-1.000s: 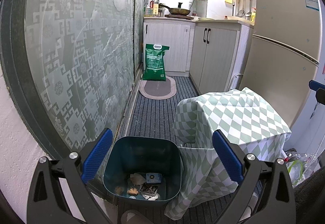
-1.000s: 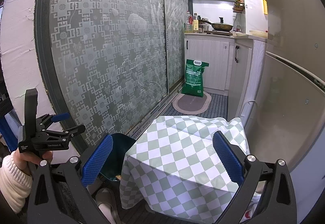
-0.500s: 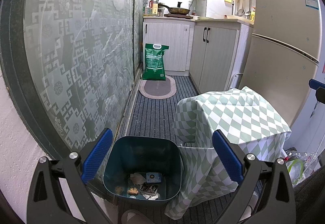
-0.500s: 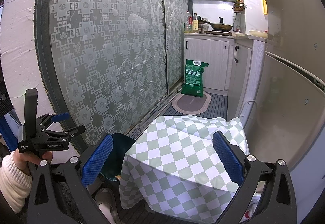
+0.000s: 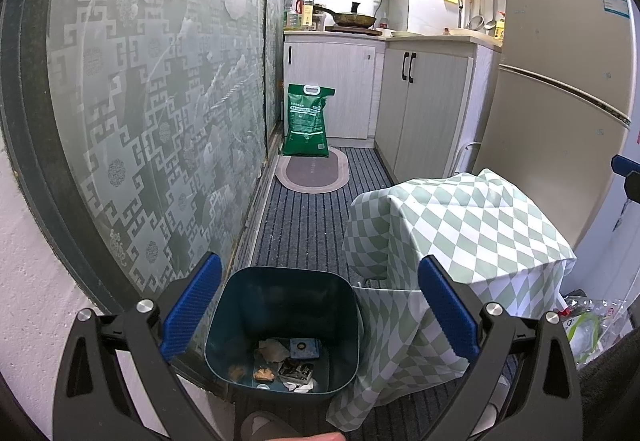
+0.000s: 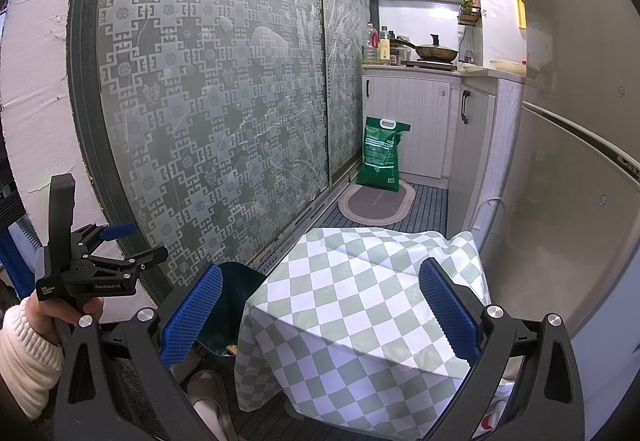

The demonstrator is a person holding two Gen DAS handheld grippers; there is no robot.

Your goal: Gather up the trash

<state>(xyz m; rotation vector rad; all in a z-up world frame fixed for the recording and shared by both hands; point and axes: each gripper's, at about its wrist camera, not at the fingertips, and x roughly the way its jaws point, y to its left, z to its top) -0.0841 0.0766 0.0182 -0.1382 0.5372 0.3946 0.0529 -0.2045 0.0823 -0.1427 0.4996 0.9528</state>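
Both grippers, left gripper (image 5: 319, 307) and right gripper (image 6: 320, 311), hang released and empty. Scraps (wrappers, crumbs) lie in the teal bin (image 5: 280, 301) beside a checkered cloth (image 5: 460, 225).

Black claw (image 5: 318, 305), ribbed blue pads (image 5: 192, 311), cream knit sleeve (image 6: 28, 361).

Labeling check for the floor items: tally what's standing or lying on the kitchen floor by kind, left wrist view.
Trash bin: 1
Green sack: 1
Oval mat: 1
Checkered-cloth-covered table: 1
Total: 4
Pieces inside the bin are too jumbled to count exactly.
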